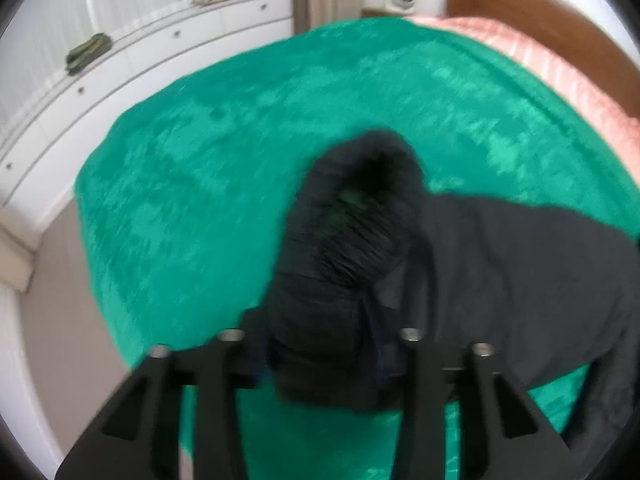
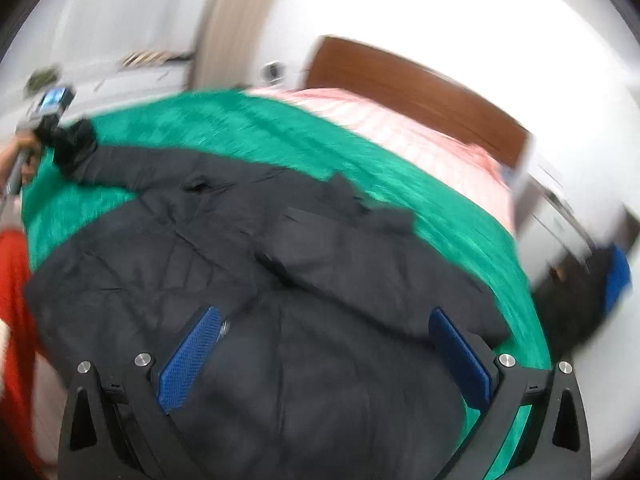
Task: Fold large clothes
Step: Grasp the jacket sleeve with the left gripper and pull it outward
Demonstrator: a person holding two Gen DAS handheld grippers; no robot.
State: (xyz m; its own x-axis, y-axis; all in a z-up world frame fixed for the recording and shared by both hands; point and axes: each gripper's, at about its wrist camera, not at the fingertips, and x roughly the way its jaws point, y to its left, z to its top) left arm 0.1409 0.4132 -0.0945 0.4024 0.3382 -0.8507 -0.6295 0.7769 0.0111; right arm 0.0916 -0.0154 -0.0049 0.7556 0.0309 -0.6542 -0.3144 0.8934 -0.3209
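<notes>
A large black quilted jacket [image 2: 320, 272] lies spread on a green blanket [image 2: 400, 168] that covers a bed. One sleeve [image 2: 132, 168] stretches out to the far left, where my left gripper [image 2: 52, 132] holds its cuff. In the left wrist view the ribbed cuff [image 1: 360, 220] bulges up from between the jaws of the left gripper [image 1: 324, 344] and hides the pads; the jacket body [image 1: 520, 280] trails off to the right. My right gripper [image 2: 326, 344] hovers over the near part of the jacket. Its blue pads [image 2: 192, 356] stand wide apart with nothing gripped between them.
Pink bedding [image 1: 560, 64] and a wooden headboard [image 1: 520, 0] lie beyond the blanket. White drawers [image 1: 120, 80] run along the left wall, with bare floor [image 1: 60, 280] beside the bed. Red cloth [image 2: 16, 300] shows at the left edge, and a dark and blue object [image 2: 592, 300] at the right.
</notes>
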